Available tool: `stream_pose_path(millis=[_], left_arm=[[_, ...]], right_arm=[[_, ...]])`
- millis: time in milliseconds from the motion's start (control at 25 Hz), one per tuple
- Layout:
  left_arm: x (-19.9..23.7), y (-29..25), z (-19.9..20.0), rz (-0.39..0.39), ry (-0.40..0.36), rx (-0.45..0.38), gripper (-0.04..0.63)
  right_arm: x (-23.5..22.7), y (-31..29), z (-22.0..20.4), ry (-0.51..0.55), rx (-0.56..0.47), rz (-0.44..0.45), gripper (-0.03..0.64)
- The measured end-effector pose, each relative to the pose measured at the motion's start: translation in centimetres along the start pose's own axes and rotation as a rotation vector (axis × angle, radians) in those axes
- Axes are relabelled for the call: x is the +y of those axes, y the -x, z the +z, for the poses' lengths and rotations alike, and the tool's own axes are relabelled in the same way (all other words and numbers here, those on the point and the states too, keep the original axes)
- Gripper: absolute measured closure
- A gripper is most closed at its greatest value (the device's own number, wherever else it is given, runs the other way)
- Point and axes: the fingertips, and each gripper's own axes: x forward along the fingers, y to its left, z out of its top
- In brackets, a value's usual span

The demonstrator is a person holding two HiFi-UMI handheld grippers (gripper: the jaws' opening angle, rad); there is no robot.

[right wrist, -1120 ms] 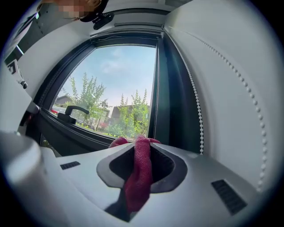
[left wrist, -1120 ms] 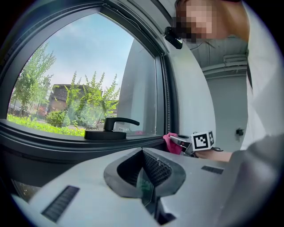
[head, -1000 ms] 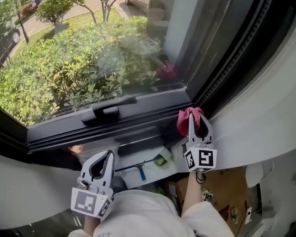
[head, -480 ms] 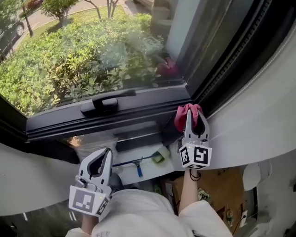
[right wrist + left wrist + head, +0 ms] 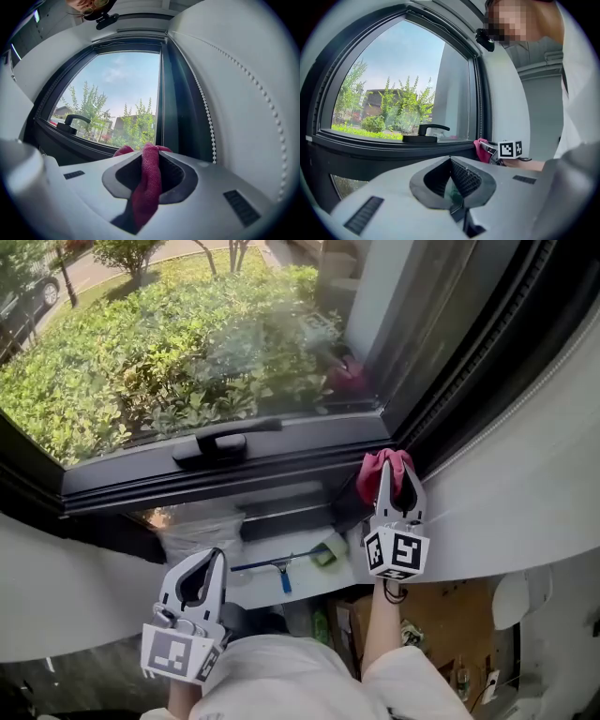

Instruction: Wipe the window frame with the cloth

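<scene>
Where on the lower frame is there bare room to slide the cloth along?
The frame is bare between the handle and the cloth, and again left of the handle. It is crowded at the right corner, where the right gripper holds the cloth.

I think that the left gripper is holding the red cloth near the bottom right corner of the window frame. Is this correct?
Not quite: it is the right gripper that holds the red cloth near the bottom right corner of the window frame. The right gripper view shows the cloth pinched between its jaws. The left gripper is shut on nothing.
</scene>
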Motion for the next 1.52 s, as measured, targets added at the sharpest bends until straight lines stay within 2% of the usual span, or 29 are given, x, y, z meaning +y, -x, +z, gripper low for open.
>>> stream_pose_path(millis=[120, 320, 600, 1040, 1520], left_arm=[[0.0, 0.3, -0.3, -0.009, 0.001, 0.002, 0.587], [0.6, 0.9, 0.0, -0.035, -0.016, 0.003, 0.588], [2.6, 2.7, 1.6, -0.059, -0.052, -0.03, 0.586], [5.0, 5.0, 0.9, -0.036, -0.012, -0.05, 0.587], [5.4, 6.5, -0.1, -0.066, -0.011, -0.038, 0.588]], right_arm=[[0.1, 0.0, 0.0, 0.02, 0.004, -0.027, 0.532], [0.2, -0.1, -0.2, -0.004, -0.005, -0.085, 0.532], [0.6, -0.1, -0.1, -0.019, 0.003, -0.152, 0.534], [3.4, 0.0, 0.2, -0.021, 0.027, -0.152, 0.537], [5.0, 0.1, 0.5, -0.021, 0.04, -0.156, 0.538]])
